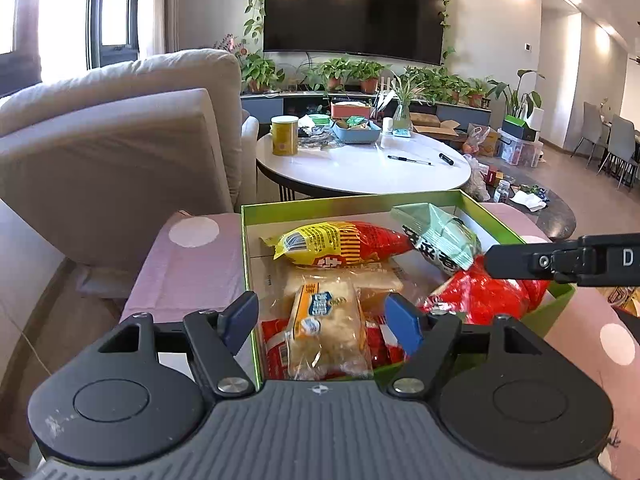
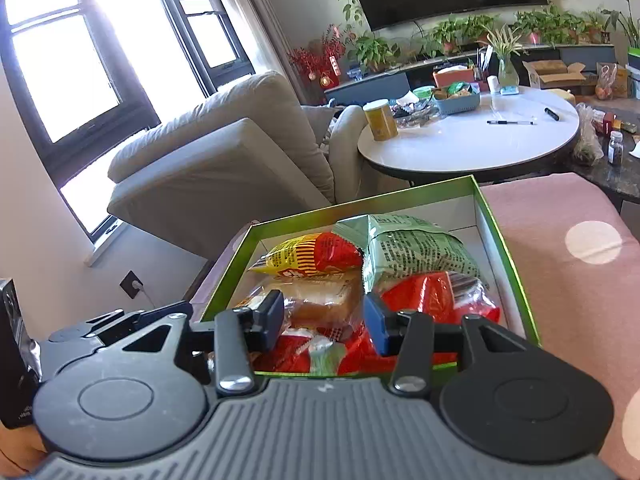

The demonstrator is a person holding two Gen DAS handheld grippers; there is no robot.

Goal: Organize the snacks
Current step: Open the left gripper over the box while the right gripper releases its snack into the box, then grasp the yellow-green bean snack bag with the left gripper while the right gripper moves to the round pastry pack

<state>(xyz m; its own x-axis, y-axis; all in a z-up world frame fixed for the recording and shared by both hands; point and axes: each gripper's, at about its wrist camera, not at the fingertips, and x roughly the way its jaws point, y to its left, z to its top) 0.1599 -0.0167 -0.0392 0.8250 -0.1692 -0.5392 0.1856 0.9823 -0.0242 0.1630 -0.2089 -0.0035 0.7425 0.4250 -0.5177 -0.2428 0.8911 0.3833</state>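
Note:
A green box with a white inside holds several snack packs: a yellow-and-red pack, a pale green pack, a clear bread pack with a yellow label, a plain bread pack and red packs. My left gripper is open and empty, just above the near end of the box over the bread pack. My right gripper is open and empty over the box; it also shows in the left wrist view at the right, over the red pack.
The box rests on a pink polka-dot cover. A beige armchair stands to the left. Beyond is a round white table with a yellow can, a blue basket and pens.

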